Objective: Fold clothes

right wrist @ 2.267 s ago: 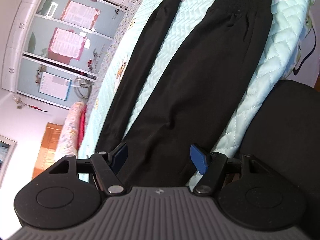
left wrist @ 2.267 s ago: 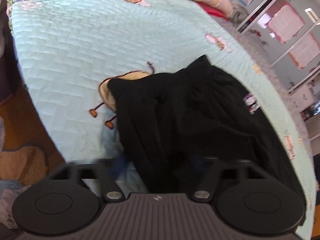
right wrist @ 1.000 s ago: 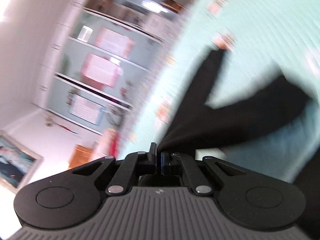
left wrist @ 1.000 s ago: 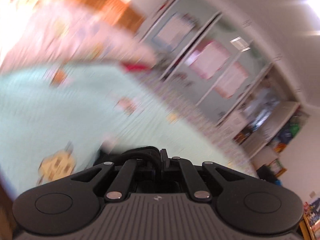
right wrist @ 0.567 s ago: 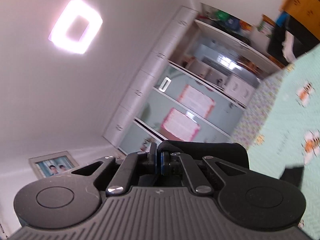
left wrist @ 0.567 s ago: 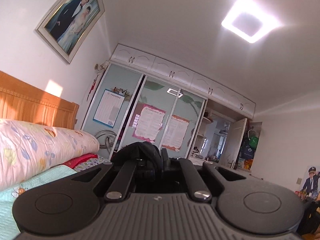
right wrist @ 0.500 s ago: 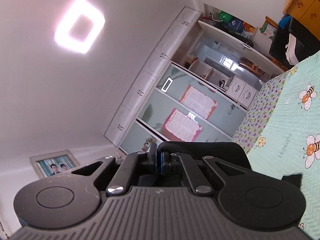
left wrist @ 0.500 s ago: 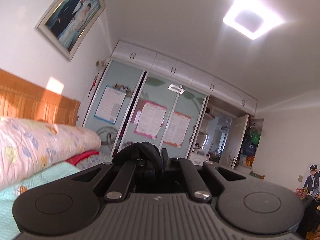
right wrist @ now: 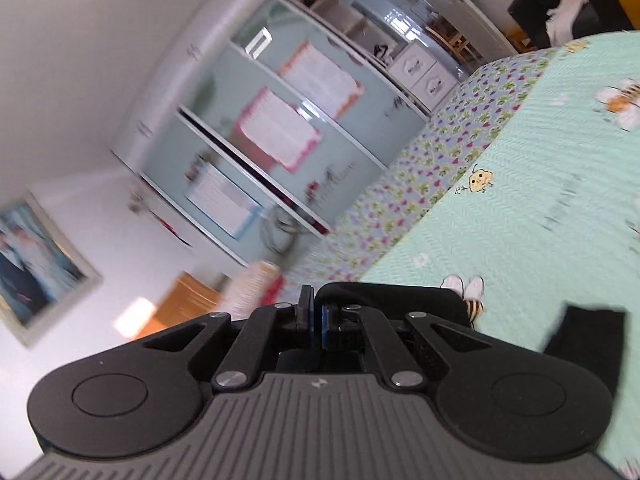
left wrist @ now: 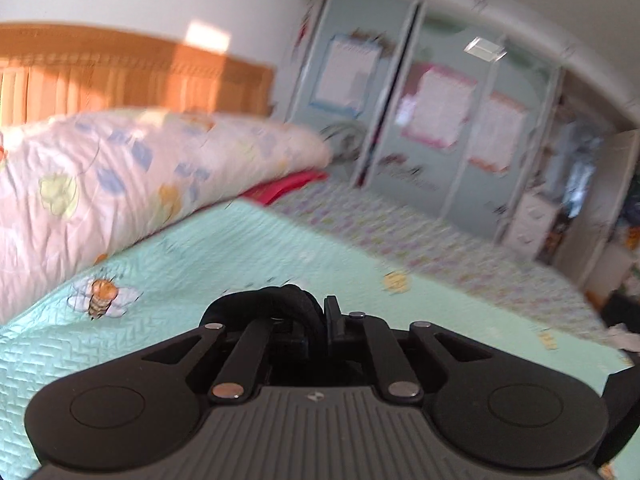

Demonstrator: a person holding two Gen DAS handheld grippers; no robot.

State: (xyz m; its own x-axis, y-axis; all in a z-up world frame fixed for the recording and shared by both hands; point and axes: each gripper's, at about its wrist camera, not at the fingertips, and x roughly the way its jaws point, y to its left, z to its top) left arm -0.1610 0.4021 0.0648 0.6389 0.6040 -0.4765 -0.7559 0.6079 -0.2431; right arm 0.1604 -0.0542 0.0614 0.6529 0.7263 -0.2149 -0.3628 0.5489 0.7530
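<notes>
Both grippers, left gripper (left wrist: 322, 316) and right gripper (right wrist: 316, 312), have jaws just easing open around the black trousers (right wrist: 392, 300); lay them flat on the bed (right wrist: 540, 208).

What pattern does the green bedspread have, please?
Bees on quilted mint green bedspread, clearest in the right wrist view.

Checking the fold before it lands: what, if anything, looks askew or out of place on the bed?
Nothing looks spilled or damaged. One loose end of the black trousers lies on the mint quilt, apart from the bunched part at the right hand-held gripper.
</notes>
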